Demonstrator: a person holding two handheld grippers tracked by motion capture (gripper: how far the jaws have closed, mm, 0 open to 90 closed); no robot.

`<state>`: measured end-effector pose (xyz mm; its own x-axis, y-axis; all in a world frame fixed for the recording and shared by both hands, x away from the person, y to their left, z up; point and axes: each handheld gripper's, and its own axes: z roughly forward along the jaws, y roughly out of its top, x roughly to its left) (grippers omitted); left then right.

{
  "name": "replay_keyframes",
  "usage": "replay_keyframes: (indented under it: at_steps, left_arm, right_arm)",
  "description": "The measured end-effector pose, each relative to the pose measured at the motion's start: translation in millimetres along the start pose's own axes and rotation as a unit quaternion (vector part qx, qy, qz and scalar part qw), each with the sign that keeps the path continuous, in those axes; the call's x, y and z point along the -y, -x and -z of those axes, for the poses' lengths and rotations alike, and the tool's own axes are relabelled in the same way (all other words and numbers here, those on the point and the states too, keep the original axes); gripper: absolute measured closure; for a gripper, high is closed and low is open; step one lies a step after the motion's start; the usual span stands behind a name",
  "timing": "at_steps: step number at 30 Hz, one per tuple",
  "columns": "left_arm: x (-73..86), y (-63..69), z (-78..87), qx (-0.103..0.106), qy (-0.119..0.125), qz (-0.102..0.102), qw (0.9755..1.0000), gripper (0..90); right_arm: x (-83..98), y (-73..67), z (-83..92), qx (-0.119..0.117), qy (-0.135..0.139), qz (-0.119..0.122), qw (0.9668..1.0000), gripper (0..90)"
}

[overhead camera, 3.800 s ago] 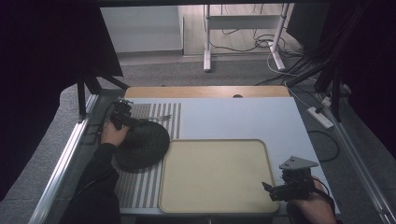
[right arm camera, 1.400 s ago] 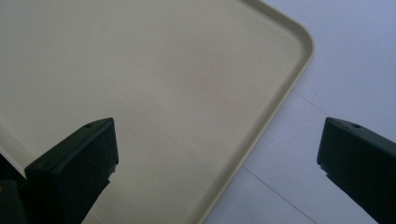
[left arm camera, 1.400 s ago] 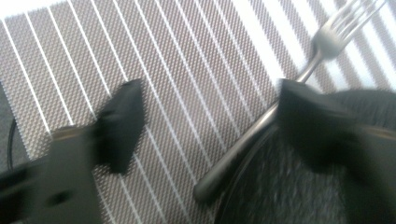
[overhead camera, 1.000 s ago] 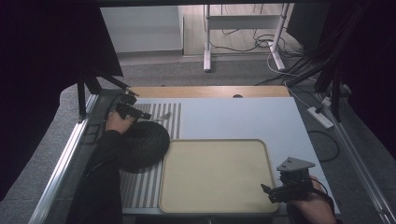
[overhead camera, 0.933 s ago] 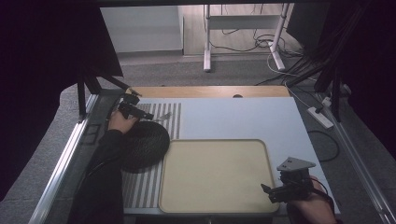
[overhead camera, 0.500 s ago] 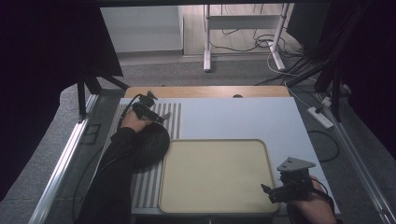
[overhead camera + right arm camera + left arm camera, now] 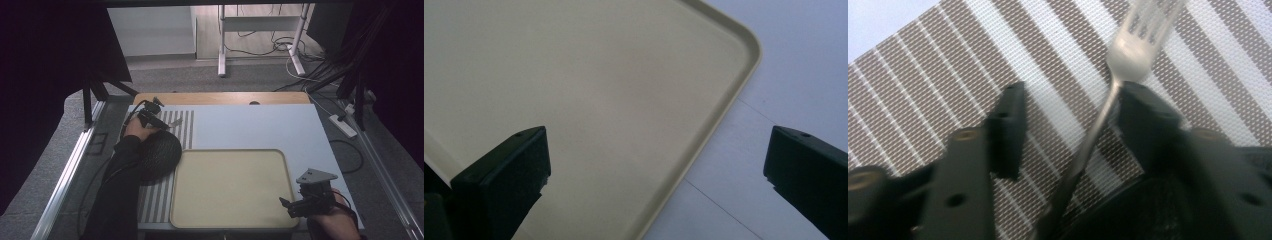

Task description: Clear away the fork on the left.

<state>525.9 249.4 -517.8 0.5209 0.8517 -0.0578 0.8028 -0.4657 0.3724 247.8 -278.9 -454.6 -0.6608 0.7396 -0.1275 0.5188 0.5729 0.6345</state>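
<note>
A silver fork (image 7: 1128, 50) lies on the brown-and-white striped placemat (image 7: 948, 75), tines away from me. My left gripper (image 7: 1074, 97) stands open around the fork's handle, which runs close along the right-hand jaw. In the high view that gripper (image 7: 157, 120) is at the mat's far end beside the fork (image 7: 175, 121), just beyond a black round plate (image 7: 157, 155). A dark edge of the plate (image 7: 1128, 215) shows under the jaws. My right gripper (image 7: 287, 205) hangs open over the near right corner of the beige tray (image 7: 230, 187), nothing between its jaws (image 7: 659, 140).
The tray (image 7: 599, 100) is bare and lies on the pale blue table top (image 7: 260, 125), next to the placemat (image 7: 186, 131). A wooden strip (image 7: 220, 98) borders the table's far edge. Metal rails run along both sides.
My left gripper has moved right from the mat's far left corner to the fork and now straddles its handle. The right gripper has stayed where it was.
</note>
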Motion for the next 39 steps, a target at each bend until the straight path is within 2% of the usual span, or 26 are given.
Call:
replay_keyframes:
  at_steps: [1, 2, 3, 4, 7, 8, 9, 12, 15, 18, 21, 22, 26, 29, 33, 34, 39]
  left_arm:
    - [1.3, -2.4, 1.0, 0.000, 0.002, 0.000, 1.0000, 60.5]
    - [1.9, -4.0, 1.4, 0.004, 0.003, 0.001, 1.0000, 60.5]
    - [2.8, -5.9, 2.0, 0.005, 0.003, -0.001, 1.0000, 66.0]
    - [3.9, -7.8, 2.4, 0.005, 0.006, -0.002, 1.0000, 79.2]
    - [4.7, -8.5, 2.5, 0.007, 0.008, -0.007, 0.9999, 80.7]
    - [4.5, -8.2, 3.0, 0.007, 0.005, -0.021, 0.9997, 84.4]
    - [4.5, -8.2, 3.0, 0.007, 0.005, -0.021, 0.9997, 86.0]
    - [4.2, -9.7, 4.0, 0.003, -0.001, -0.032, 0.9995, 86.5]
    - [5.5, -12.5, 5.9, -0.003, 0.000, -0.032, 0.9995, 86.5]
    - [8.0, -19.9, 16.4, -0.023, 0.000, -0.037, 0.9990, 86.5]
    - [9.7, -24.6, 23.6, -0.033, -0.001, -0.035, 0.9989, 86.6]
    - [12.1, -28.9, 30.3, -0.045, -0.003, -0.030, 0.9985, 86.6]
    - [16.9, -34.9, 38.4, -0.052, -0.014, -0.029, 0.9981, 86.6]
    - [22.2, -36.6, 43.0, -0.043, -0.022, -0.024, 0.9985, 86.5]
    - [28.2, -35.8, 47.5, -0.020, -0.028, -0.001, 0.9994, 86.5]
    - [31.7, -33.1, 48.9, -0.007, -0.026, 0.003, 0.9996, 86.5]
    - [37.9, -26.0, 50.4, 0.005, -0.021, 0.005, 0.9998, 86.5]
  right_arm:
    - [-0.1, -0.1, -0.1, 0.000, 0.000, 0.001, 1.0000, 0.0]
    - [-0.1, -0.1, -0.1, 0.000, 0.000, 0.001, 1.0000, 0.0]
    - [-0.1, -0.2, -0.2, 0.000, 0.000, 0.001, 1.0000, 0.0]
    - [-0.1, -0.1, -0.1, 0.000, 0.000, 0.000, 1.0000, 0.0]
    - [0.0, 0.1, -0.1, -0.001, 0.000, 0.000, 1.0000, 0.0]
    - [0.0, 0.1, -0.1, -0.001, 0.000, 0.000, 1.0000, 0.0]
    - [0.0, 0.1, -0.1, -0.001, 0.000, 0.000, 1.0000, 0.0]
    - [0.0, 0.2, 0.1, 0.000, 0.000, 0.000, 1.0000, 0.0]
    - [0.0, 0.2, 0.1, -0.001, 0.000, 0.000, 1.0000, 0.0]
    - [0.0, 0.3, 0.1, -0.001, 0.000, -0.001, 1.0000, 0.0]
    - [0.0, 0.3, 0.2, -0.001, 0.001, -0.001, 1.0000, 0.0]
    - [0.0, 0.3, 0.1, -0.001, 0.001, 0.000, 1.0000, 0.0]
    - [-0.1, 0.0, 0.0, 0.000, 0.000, 0.001, 1.0000, 0.0]
    - [-0.2, 0.0, 0.0, 0.000, 0.000, 0.000, 1.0000, 0.0]
    - [-0.2, -0.1, 0.2, 0.001, 0.001, -0.001, 1.0000, 0.0]
    - [-0.1, 0.3, 0.6, 0.001, 0.002, -0.003, 1.0000, 0.0]
    - [0.2, 0.8, 0.9, 0.000, 0.006, -0.006, 1.0000, 0.0]
